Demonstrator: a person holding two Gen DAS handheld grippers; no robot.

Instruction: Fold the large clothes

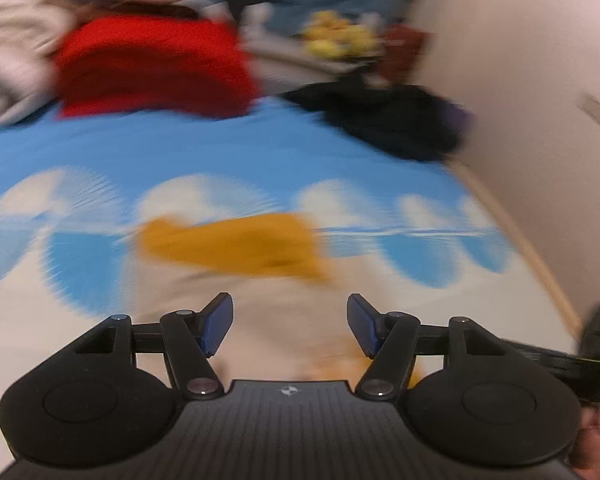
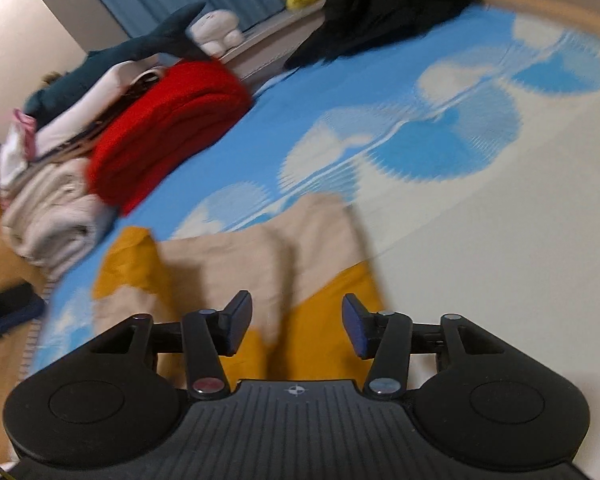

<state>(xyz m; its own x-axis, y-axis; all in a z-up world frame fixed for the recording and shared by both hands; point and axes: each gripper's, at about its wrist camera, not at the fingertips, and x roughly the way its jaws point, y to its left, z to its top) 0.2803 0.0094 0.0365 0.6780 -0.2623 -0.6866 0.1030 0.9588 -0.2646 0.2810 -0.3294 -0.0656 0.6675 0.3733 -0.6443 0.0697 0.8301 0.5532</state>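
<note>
Left wrist view shows the left tongs (image 1: 290, 326) spread wide with nothing between the blue pads; the garment in hand, a beige and mustard-yellow piece (image 1: 236, 244), lies on the bed (image 1: 260, 148) directly ahead of and beneath them, blurred by camera motion. Right wrist view shows the right tongs (image 2: 297, 326) likewise spread and empty, hovering over the same beige and yellow garment (image 2: 260, 256), which lies in a compact, roughly rectangular shape with a lengthwise crease visible down its middle. Judgement: this garment appears folded at least once and released by both tongs; whether a further fold is needed cannot be confirmed from the blurred frames. At the far side of the bed a stack of folded items, including a red garment (image 2: 168, 120) and pale cream pieces (image 2: 52, 208), suggests earlier work is complete. A dark heap of clothing (image 2: 384, 12) near the wall looks unfolded and is likely outstanding. Remaining, on this reading: finish or move the current piece to the stack, then deal with the dark heap
</note>
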